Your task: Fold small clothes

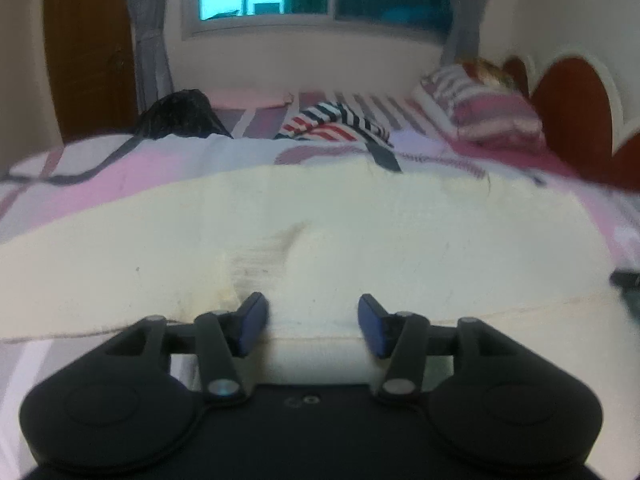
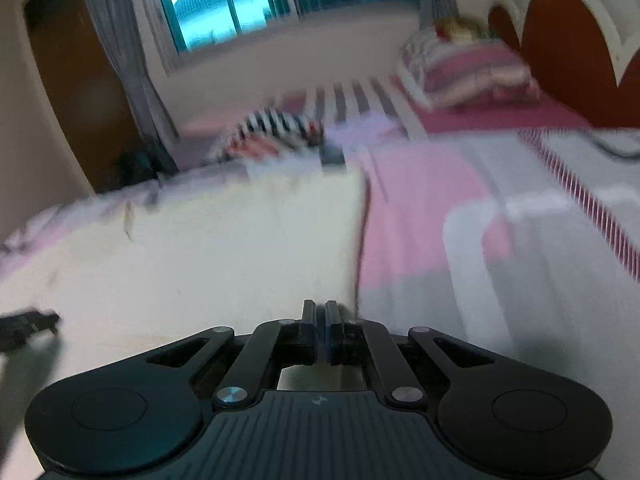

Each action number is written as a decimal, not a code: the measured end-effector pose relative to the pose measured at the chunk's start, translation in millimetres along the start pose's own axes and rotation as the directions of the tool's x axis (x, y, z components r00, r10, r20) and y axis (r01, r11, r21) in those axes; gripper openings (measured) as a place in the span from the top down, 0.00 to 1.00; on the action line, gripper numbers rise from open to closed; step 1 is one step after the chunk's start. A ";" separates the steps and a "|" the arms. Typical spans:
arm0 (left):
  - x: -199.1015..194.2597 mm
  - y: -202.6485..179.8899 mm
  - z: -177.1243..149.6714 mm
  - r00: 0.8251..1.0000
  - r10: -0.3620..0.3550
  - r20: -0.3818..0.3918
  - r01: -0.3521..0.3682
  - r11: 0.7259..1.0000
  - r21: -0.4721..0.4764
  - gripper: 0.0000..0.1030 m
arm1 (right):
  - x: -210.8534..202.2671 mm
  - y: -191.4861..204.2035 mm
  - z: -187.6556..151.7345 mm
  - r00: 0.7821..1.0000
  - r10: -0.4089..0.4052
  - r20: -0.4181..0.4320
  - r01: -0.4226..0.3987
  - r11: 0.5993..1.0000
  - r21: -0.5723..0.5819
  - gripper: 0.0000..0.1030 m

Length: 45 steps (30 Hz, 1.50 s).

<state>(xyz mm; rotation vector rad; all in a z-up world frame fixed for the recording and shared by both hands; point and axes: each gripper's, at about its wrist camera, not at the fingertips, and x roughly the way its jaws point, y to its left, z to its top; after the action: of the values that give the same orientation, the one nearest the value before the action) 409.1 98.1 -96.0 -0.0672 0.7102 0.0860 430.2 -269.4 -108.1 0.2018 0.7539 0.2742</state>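
Bedspread (image 1: 132, 168) in pink, white and grey blocks filled both views, and across it lay the cream garment (image 1: 360, 240), spread flat with its near hem right under the tools and a folded edge running along the front. Beyond it sat the striped clothes (image 1: 332, 124), a bundled heap well apart from the cream piece, with a striped pillow (image 1: 480, 108) off by the headboard and a dark bag (image 1: 180, 114) at the far left. Down to the tools now: the left gripper (image 1: 313, 326) stood released, jaws apart over the near edge, the doubled cream hem lying between the pads without being pinched. The right gripper (image 2: 320, 330) was clenched tight at the garment's right border, pads together; whether any cloth was caught in there, the blurred right wrist view could not say. This looked like the stage between folds, one crease laid and let go. Next, by my reckoning, each tool needed a fresh bite on a side edge, low and level, to carry it across without dragging the layer beneath.
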 end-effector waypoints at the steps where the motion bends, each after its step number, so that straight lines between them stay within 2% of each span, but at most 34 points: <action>1: -4.1 0.4 2.0 1.000 0.011 0.015 -0.011 1.000 -0.008 0.52 | -0.9 2.2 0.8 1.000 -0.011 -0.003 0.011 1.000 -0.011 0.98; 3: -9.9 -3.5 2.2 0.998 0.031 0.060 -0.033 0.999 0.023 0.49 | -7.4 10.0 2.5 0.999 -0.032 0.018 0.033 0.999 -0.032 0.98; 5: 1.7 2.2 -0.5 1.000 0.005 -0.005 -0.005 1.000 -0.010 0.49 | -3.8 14.2 0.0 0.999 -0.028 0.019 0.028 0.999 -0.044 0.98; 8: -6.8 13.6 -1.2 0.999 -0.014 0.029 0.016 0.998 -0.064 0.50 | 1.1 20.1 -1.2 0.998 -0.056 0.006 0.056 0.997 -0.046 0.98; 10: -18.5 23.3 -2.7 0.998 0.001 0.060 0.004 0.996 -0.084 0.49 | -6.2 24.7 0.7 0.999 -0.015 0.031 0.016 0.999 -0.036 0.98; 13: -43.5 60.0 -11.6 0.994 0.044 0.095 -0.027 0.985 -0.170 0.50 | -9.1 33.1 2.6 0.999 -0.001 0.051 0.003 0.999 -0.043 0.98; 14: -51.7 75.5 -16.0 0.993 0.069 0.099 -0.047 0.977 -0.206 0.52 | -8.5 33.2 3.5 0.999 0.005 0.045 -0.004 1.000 -0.027 0.98; 15: -60.4 93.6 -20.9 0.991 0.096 0.095 -0.070 0.966 -0.249 0.57 | -6.9 32.5 4.5 0.999 0.011 0.039 -0.010 1.000 -0.009 0.98; 17: -79.8 135.5 -30.5 0.982 0.163 0.095 -0.119 0.924 -0.363 0.62 | -6.0 33.8 5.4 0.999 0.012 0.041 -0.012 1.000 0.004 0.98; 19: -96.1 176.4 -42.4 0.972 0.216 0.092 -0.148 0.868 -0.473 0.72 | -4.7 35.4 5.3 0.999 0.021 0.047 -0.022 0.999 0.023 0.98; 21: -109.9 218.5 -54.5 0.959 0.270 0.090 -0.165 0.785 -0.596 1.00 | -4.9 37.3 4.1 0.998 0.035 0.052 -0.037 0.998 0.044 0.98; 23: -118.7 256.0 -62.7 0.948 0.309 0.080 -0.166 0.692 -0.703 1.00 | -2.1 41.4 3.6 0.998 0.045 0.053 -0.048 0.997 0.056 0.98; 24: -121.6 269.2 -64.9 0.943 0.326 0.074 -0.168 0.653 -0.738 0.86 | -0.2 44.6 3.5 0.998 0.048 0.051 -0.051 0.997 0.064 0.98; 25: -124.5 284.6 -68.9 0.938 0.338 0.073 -0.158 0.607 -0.779 0.76 | 1.5 48.0 3.5 0.997 0.054 0.046 -0.057 0.996 0.069 0.98; 26: -125.6 294.2 -72.0 0.936 0.343 0.080 -0.141 0.573 -0.807 0.69 | 2.9 51.6 3.3 0.997 0.059 0.044 -0.062 0.996 0.071 0.98; 27: -124.3 303.3 -75.1 0.935 0.344 0.085 -0.125 0.545 -0.829 0.72 | 4.2 56.4 3.4 0.997 0.063 0.043 -0.066 0.995 0.069 0.98; 28: -119.5 312.6 -79.1 0.941 0.328 0.082 -0.107 0.518 -0.849 0.72 | 5.7 60.4 3.6 0.997 0.066 0.042 -0.068 0.996 0.064 0.98; 31: -108.0 337.1 -96.1 0.954 0.283 0.101 -0.037 0.445 -0.895 0.86 | 9.3 71.2 4.7 0.996 0.074 0.041 -0.076 0.996 0.056 0.98; 34: -101.6 353.4 -100.6 0.952 0.271 0.140 0.014 0.418 -0.908 0.91 | 12.8 74.7 6.2 0.997 0.073 0.039 -0.076 0.995 0.062 0.98; 36: -96.3 360.4 -93.7 0.952 0.269 0.146 0.022 0.415 -0.909 0.93 | 15.3 75.1 6.7 0.997 0.067 0.032 -0.068 0.996 0.064 0.98; 37: -94.4 358.5 -89.7 0.953 0.263 0.148 0.025 0.421 -0.907 0.98 | 16.0 74.9 6.7 0.997 0.066 0.030 -0.068 0.996 0.064 0.98; 38: -92.3 358.2 -82.2 0.955 0.254 0.155 0.028 0.444 -0.896 0.98 | 16.9 74.2 6.9 0.997 0.066 0.028 -0.068 0.996 0.064 0.98; 39: -93.6 354.6 -73.8 0.953 0.249 0.174 0.032 0.489 -0.872 0.98 | 16.8 74.1 6.7 0.997 0.066 0.027 -0.067 0.996 0.064 0.98; 40: -94.0 342.6 -57.8 0.951 0.235 0.201 0.036 0.561 -0.827 0.98 | 16.5 73.9 6.4 0.998 0.064 0.028 -0.066 0.996 0.063 0.98; 43: -90.1 290.9 -15.2 0.954 0.143 0.263 0.072 0.745 -0.664 0.98 | 15.0 73.2 5.5 0.997 0.064 0.040 -0.067 0.996 0.067 0.98; 44: -86.7 265.0 -2.2 0.957 0.099 0.273 0.088 0.799 -0.596 0.98 | 15.7 74.0 5.7 0.997 0.062 0.045 -0.065 0.995 0.070 0.98; 45: -81.1 237.7 8.6 0.960 0.049 0.277 0.113 0.835 -0.538 0.98 | 15.8 74.1 5.4 0.997 0.063 0.047 -0.066 0.995 0.074 0.98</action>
<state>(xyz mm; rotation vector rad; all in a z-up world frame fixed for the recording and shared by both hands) 329.3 330.7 -44.2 -0.6134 0.3781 0.2628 432.2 -194.8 -93.9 0.3033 0.7146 0.3016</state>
